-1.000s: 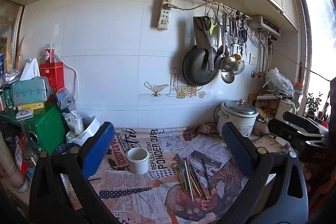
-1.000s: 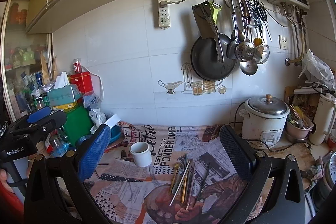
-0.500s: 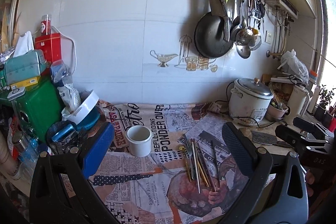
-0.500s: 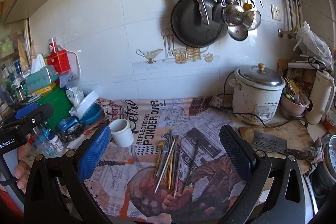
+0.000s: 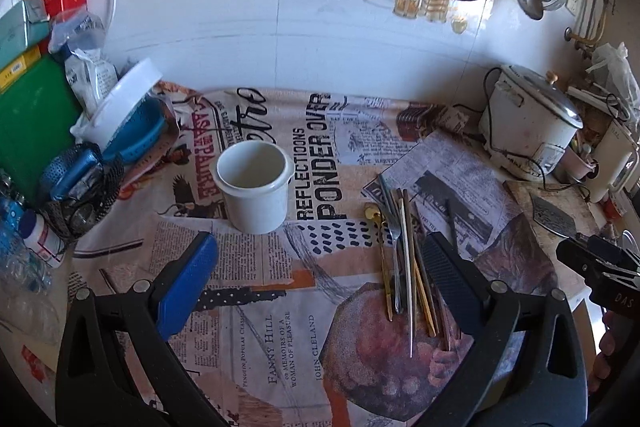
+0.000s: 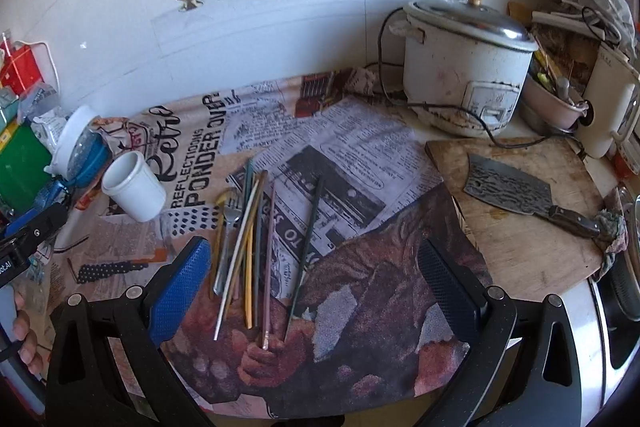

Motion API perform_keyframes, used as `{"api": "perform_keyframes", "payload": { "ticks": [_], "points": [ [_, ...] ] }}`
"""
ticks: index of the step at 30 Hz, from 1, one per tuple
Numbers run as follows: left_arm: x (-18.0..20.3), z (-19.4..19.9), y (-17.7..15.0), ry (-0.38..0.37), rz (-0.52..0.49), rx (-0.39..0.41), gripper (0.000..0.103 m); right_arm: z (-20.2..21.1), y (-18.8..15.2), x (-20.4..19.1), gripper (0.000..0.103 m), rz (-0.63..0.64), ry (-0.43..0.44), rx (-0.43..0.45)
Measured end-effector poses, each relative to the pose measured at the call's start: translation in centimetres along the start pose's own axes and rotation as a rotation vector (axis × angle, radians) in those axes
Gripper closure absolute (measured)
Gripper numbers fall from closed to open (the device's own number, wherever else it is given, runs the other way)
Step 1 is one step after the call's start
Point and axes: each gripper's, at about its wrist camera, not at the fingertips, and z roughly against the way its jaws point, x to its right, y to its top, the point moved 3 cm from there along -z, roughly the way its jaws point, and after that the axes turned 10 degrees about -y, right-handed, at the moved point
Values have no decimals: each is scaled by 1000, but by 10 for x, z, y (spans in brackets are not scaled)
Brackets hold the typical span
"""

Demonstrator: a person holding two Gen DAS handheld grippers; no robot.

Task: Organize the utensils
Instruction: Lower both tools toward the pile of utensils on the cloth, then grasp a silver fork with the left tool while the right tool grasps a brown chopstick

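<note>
A white cup [image 5: 254, 185] [image 6: 134, 185] stands upright and empty on the newspaper-print cloth [image 5: 280, 327]. To its right lies a loose bundle of utensils [image 5: 404, 259] [image 6: 246, 239]: several chopsticks, a metal fork and a gold-handled piece. One dark chopstick [image 6: 308, 243] lies apart on the right. My left gripper [image 5: 316, 283] hovers open above the cloth between cup and bundle, its right finger overlapping the chopsticks' ends. My right gripper [image 6: 314, 287] hangs open over the bundle's near ends, holding nothing.
A rice cooker [image 6: 464, 67] with its cord stands at the back right. A cleaver [image 6: 520, 195] lies on a wooden board [image 6: 520, 247]. Tubs, a mesh basket [image 5: 80, 195] and boxes crowd the left side. A pan and ladles hang on the tiled wall.
Both grippers have tilted down and moved closer to the counter, so the cup and utensils now fill the views. Nothing has been picked up.
</note>
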Motion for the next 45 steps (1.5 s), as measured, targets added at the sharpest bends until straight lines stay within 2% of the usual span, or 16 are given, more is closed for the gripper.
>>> {"api": "perform_keyframes", "payload": {
  "ticks": [5, 11, 17, 19, 26, 27, 28, 33, 45],
  "points": [
    [-4, -50, -2, 18, 27, -84, 0, -44, 1, 0, 10, 22, 4, -88],
    [1, -102, -6, -3, 62, -164, 3, -93, 4, -6, 28, 49, 50, -187],
    [18, -149, -9, -41, 31, -263, 23, -130, 6, -9, 43, 47, 117, -281],
    [24, -163, -11, -72, 23, -299, 35, -138, 5, -11, 47, 56, 144, -308],
    [40, -191, -14, -156, 23, -383, 59, -155, 10, -27, 60, 107, 236, -348],
    [42, -194, -14, -165, 25, -392, 66, -157, 10, -29, 62, 110, 250, -352],
    [43, -197, -14, -175, 29, -403, 73, -159, 12, -31, 63, 115, 259, -355],
    [47, -203, -15, -218, 28, -432, 88, -165, 16, -43, 65, 138, 290, -360],
    [48, -225, -10, -251, 69, -472, 90, -173, 22, -44, 65, 134, 323, -382]
  ]
}}
